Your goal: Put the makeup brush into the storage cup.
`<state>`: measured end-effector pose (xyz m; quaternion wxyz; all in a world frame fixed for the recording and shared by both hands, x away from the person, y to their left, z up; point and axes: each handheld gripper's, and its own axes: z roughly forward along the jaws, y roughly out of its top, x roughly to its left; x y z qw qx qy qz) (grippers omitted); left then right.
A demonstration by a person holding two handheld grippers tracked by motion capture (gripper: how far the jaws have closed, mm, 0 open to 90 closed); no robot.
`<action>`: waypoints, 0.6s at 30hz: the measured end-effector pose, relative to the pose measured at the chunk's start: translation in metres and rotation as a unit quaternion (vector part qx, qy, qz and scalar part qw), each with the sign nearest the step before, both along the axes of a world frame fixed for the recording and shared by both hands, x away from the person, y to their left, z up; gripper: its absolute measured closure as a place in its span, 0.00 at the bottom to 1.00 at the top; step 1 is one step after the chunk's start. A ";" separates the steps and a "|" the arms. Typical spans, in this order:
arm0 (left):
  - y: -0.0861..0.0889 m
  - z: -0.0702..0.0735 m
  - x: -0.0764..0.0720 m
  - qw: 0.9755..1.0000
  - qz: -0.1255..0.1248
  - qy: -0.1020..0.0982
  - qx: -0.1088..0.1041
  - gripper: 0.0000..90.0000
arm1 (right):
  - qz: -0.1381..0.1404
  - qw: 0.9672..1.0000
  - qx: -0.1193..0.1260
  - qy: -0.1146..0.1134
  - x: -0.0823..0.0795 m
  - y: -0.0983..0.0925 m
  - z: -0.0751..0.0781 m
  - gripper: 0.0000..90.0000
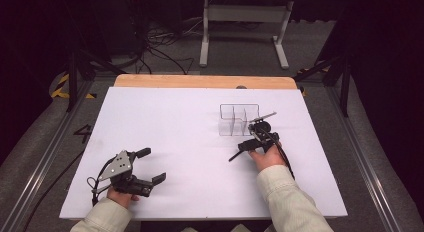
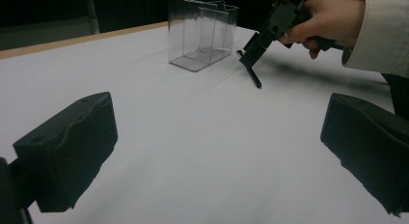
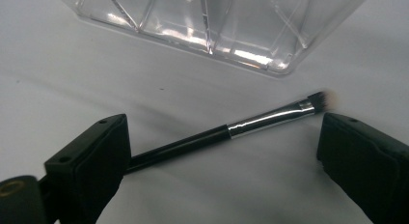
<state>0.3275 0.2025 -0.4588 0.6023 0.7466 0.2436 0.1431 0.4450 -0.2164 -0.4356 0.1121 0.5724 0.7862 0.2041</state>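
Observation:
A slim makeup brush (image 3: 226, 131) with a black handle, silver ferrule and pale-tipped bristles lies on the white table (image 1: 190, 122). My right gripper (image 3: 224, 156) is open, with one jaw on each side of the brush; the handle end is hidden behind the left jaw. From above, this gripper (image 1: 248, 142) sits just in front of a clear divided organizer (image 1: 239, 119), and the brush handle (image 1: 235, 156) sticks out toward the left front. My left gripper (image 1: 152, 166) rests open and empty at the front left. Its own view shows its jaws (image 2: 217, 151) wide apart over bare table.
The clear organizer (image 2: 202, 33) stands upright with nothing in its compartments (image 3: 202, 21). A wooden strip (image 1: 205, 81) borders the table's far edge. Beyond it are a white frame's legs (image 1: 245, 32) and cables on the floor.

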 end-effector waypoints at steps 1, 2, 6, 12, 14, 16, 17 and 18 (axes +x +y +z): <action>0.000 0.000 0.000 1.000 -0.001 0.000 0.000 0.00 | 0.003 1.000 -0.001 0.001 0.000 0.000 0.000 0.07; 0.000 0.000 0.000 1.000 0.000 0.001 0.000 0.00 | 0.003 1.000 0.001 0.004 0.000 0.000 0.000 0.07; 0.000 0.000 0.001 1.000 0.000 -0.001 0.001 0.00 | 0.001 1.000 0.001 0.009 0.000 0.000 0.000 0.09; 0.000 0.000 0.001 1.000 0.000 -0.001 0.001 0.00 | 0.009 1.000 -0.009 0.016 0.000 0.000 0.003 0.17; 0.000 0.000 0.001 1.000 0.000 -0.002 0.002 0.00 | 0.006 1.000 -0.008 0.019 0.000 0.000 0.003 0.16; 0.000 0.000 0.001 1.000 0.000 -0.001 0.002 0.00 | 0.000 1.000 -0.011 0.028 0.001 0.001 0.004 0.16; 0.000 0.000 0.001 1.000 0.000 -0.001 0.002 0.00 | 0.002 0.999 -0.019 0.031 0.001 0.002 0.004 0.17; 0.000 0.000 0.001 1.000 0.000 -0.001 0.002 0.00 | 0.002 0.999 -0.019 0.031 0.001 0.002 0.004 0.17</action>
